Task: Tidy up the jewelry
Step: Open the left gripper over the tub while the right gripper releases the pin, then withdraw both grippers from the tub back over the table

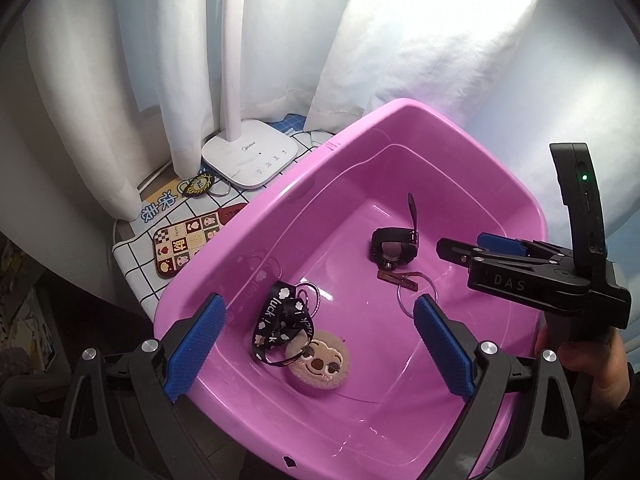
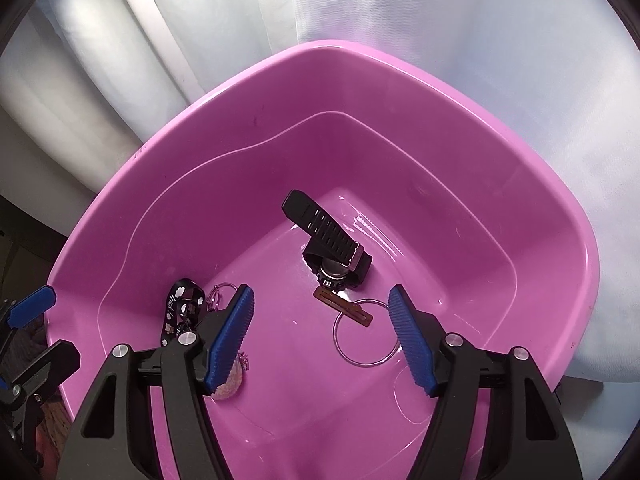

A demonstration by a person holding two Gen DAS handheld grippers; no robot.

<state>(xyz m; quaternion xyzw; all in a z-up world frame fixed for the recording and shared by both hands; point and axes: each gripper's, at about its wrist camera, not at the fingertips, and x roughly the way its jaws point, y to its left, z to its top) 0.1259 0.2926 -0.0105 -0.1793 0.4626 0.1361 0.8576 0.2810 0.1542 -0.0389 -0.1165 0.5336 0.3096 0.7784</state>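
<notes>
Three items lay inside the one pink basin: one black watch toward the far side, one strap standing up; one brown tag on a metal ring, just in front of the watch; one plush sloth-face keychain with a black "luck" lanyard looped over its upper edge, nearer the left wall.

Two grippers hovered over the basin, neither holding anything; the left gripper had its two blue pads spread wide, the plush keychain between them in that view, contact not discernible; the right gripper likewise stood with jaws apart, the ring and brown tag framed between its fingers, and its left pad overlapped the plush and lanyard in the picture; whether it touched them could not be told. From the left wrist view the right gripper came in from the right edge, a hand on its grip, one green light lit on its body.

Outside the basin, on a grid-patterned cloth: one white lamp base; one dark gold-patterned charm with a ring beside the base; one patterned rectangular case touching the basin's outer left rim; white curtains behind.
</notes>
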